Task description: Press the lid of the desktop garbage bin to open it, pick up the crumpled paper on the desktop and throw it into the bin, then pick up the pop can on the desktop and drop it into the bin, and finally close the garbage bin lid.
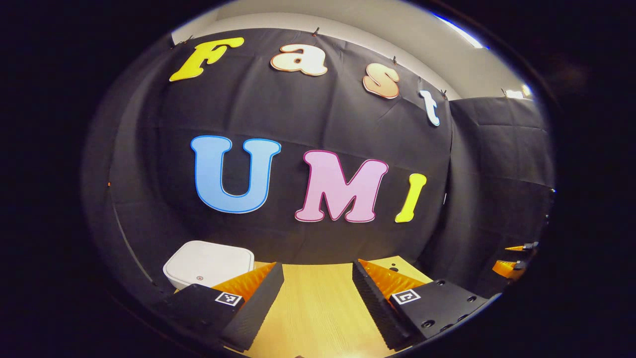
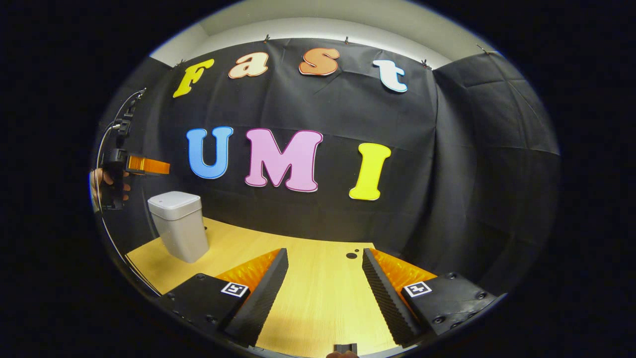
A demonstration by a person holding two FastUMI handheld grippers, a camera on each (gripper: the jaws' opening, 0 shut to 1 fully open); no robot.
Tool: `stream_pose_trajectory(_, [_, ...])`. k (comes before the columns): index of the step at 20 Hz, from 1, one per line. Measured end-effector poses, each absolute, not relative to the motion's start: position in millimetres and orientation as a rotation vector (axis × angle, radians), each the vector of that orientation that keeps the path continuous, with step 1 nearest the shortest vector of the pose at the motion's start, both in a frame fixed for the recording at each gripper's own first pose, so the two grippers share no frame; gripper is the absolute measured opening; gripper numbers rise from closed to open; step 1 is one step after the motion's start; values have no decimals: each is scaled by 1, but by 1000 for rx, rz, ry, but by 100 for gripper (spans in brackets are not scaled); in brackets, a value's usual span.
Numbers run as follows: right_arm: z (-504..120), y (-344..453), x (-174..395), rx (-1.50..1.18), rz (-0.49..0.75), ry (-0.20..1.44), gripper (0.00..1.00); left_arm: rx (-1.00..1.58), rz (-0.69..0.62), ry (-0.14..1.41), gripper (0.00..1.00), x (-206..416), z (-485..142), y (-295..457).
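The white desktop bin stands on the wooden table at the left, its lid down. In the left gripper view the lid lies low at the left, just beyond my left gripper, which is open with nothing between its fingers. In the right gripper view a hand holds that left gripper in the air, above and left of the bin and apart from it. My right gripper is open over bare table, well to the right of the bin.
Black cloth walls close the booth at the back and on both sides. Two small dark holes mark the tabletop near the back wall. The other gripper's fingers show at the far right of the left gripper view.
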State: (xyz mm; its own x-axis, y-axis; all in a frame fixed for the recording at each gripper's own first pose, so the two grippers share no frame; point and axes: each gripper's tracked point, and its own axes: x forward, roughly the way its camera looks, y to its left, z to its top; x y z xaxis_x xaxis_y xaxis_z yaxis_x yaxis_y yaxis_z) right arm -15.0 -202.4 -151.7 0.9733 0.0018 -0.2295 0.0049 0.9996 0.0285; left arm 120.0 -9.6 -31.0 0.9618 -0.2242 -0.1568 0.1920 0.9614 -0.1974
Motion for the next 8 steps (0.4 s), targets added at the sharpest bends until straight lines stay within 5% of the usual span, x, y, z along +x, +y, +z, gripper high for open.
stream_pose_trajectory(8, [-156, -209, -8, 89, 57, 223, 97, -162, -153, 161, 93, 103, -16, -15])
